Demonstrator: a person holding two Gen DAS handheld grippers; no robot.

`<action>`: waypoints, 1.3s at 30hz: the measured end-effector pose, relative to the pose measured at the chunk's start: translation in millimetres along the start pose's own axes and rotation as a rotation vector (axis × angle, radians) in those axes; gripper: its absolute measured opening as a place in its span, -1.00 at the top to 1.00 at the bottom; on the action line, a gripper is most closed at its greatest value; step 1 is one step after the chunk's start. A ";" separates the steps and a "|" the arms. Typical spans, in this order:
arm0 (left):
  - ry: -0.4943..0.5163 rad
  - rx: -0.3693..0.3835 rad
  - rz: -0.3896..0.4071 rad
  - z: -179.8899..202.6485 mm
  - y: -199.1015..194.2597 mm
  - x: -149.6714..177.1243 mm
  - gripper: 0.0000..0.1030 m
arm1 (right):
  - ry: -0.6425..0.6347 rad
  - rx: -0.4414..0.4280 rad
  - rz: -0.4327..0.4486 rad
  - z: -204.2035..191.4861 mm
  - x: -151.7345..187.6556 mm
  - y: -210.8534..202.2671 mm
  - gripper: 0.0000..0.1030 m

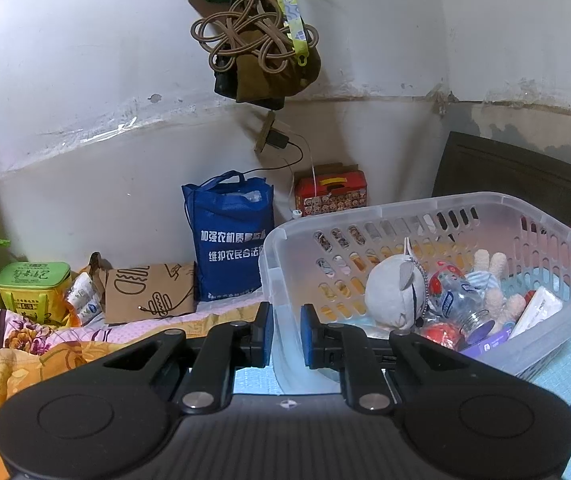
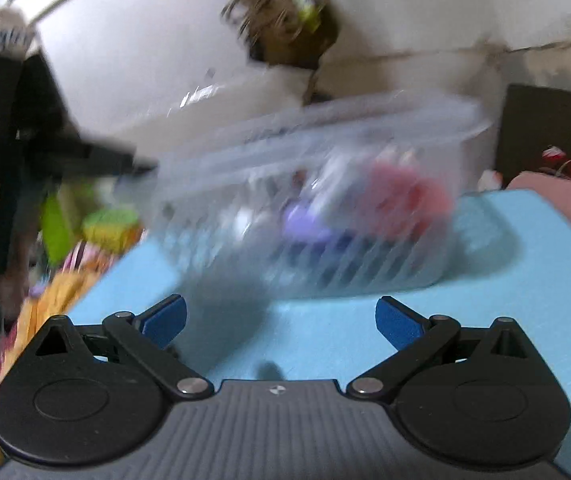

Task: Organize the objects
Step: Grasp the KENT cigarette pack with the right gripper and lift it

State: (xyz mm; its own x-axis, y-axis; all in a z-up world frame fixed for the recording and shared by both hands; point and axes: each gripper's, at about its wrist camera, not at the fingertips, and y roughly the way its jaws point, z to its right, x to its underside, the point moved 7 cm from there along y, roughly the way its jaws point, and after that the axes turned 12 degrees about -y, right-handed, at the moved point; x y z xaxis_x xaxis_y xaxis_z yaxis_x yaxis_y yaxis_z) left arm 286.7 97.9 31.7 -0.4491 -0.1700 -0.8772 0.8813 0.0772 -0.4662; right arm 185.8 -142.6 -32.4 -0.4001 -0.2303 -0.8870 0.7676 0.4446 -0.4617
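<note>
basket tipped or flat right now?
Tipped. The clear basket has its near-left corner raised, clamped by the left gripper; its far side sits lower on the blue mat.

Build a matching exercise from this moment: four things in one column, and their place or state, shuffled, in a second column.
Things:
1. left gripper
2. right gripper
3. grey plush toy
4. blue tote bag

Places or states:
A. fingers spread wide, nothing between them
B. standing against the wall
C. shut on the corner of the clear basket
D. lying inside the basket

Pairs: 1-C, 2-A, 3-D, 4-B
</note>
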 end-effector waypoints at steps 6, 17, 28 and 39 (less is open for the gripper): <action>-0.001 0.001 -0.004 -0.6 0.5 0.9 0.60 | -0.067 -0.054 -0.061 -31.3 9.3 18.6 -1.00; -0.003 0.000 -0.005 -0.3 0.8 0.5 0.60 | -0.163 -0.149 -0.087 -74.0 8.4 37.0 -1.00; -0.002 0.000 -0.006 0.2 1.6 0.7 0.60 | -0.264 -0.225 -0.167 -116.0 16.0 56.5 -0.94; -0.011 0.010 -0.009 0.6 1.7 2.0 0.60 | -0.243 -0.162 -0.067 -107.7 13.8 40.7 -0.35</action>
State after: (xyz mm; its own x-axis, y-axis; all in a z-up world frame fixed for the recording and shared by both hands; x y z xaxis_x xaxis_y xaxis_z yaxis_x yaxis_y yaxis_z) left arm 287.3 97.2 29.2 -0.4551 -0.1816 -0.8717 0.8788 0.0663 -0.4726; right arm 157.5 -34.5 -63.3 -0.3005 -0.4558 -0.8378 0.6459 0.5491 -0.5304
